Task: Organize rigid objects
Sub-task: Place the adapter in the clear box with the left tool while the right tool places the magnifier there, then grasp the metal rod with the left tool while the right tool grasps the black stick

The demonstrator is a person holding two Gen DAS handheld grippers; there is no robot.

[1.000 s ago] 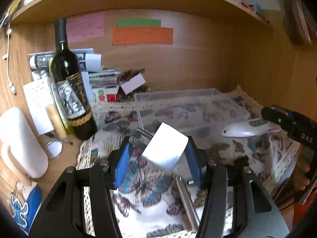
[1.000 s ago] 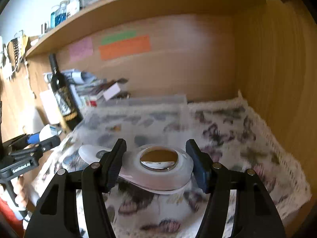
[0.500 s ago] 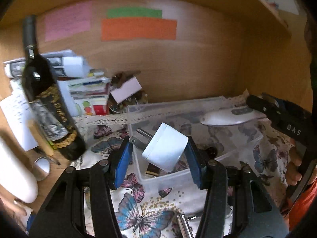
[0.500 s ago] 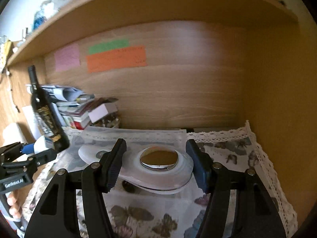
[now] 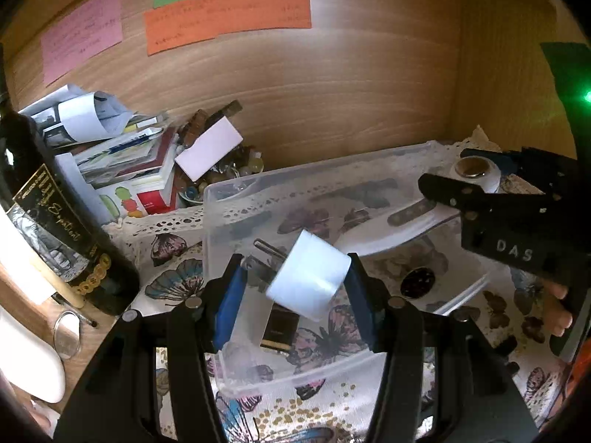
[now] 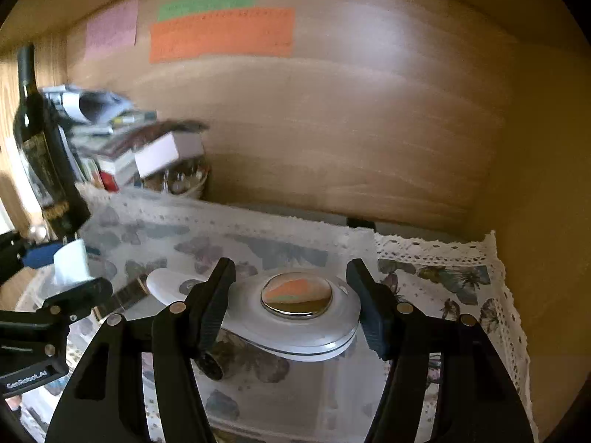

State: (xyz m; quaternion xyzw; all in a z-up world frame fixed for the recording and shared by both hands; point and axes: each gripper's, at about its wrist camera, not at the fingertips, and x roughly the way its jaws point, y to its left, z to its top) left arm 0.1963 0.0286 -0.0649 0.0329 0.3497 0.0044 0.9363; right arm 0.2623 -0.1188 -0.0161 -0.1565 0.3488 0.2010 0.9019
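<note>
While both grippers hang over the clear plastic bin (image 5: 221,214) on the butterfly-print cloth (image 5: 177,284):
Left gripper (image 5: 295,295) clamps a white cylindrical plug adapter (image 5: 308,280), metal prongs pointing far-left; right gripper (image 6: 291,306) clamps a white oval handheld device (image 6: 295,317) with a round mirrored metal disc; dark wine bottle (image 5: 55,229) stands left.
</note>
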